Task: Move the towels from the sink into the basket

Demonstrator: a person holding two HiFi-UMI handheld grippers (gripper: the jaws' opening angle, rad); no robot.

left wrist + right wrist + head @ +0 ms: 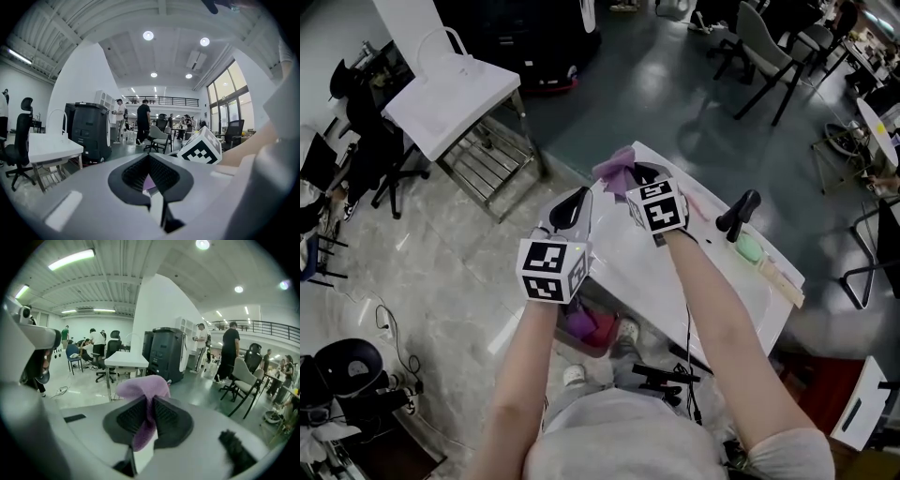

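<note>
We count two grippers over one white sink: the right gripper is clenched on one purple towel, held in the air above the sink's far end, the left gripper is pressed closed with nothing in it, and a second purple cloth lies in one basket below

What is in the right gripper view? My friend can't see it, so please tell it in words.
The right gripper has its two dark jaws shut on a purple towel, which bulges out above them. Behind it is a big room with a white table, a tall black cabinet, a grey office chair and people standing about.
</note>
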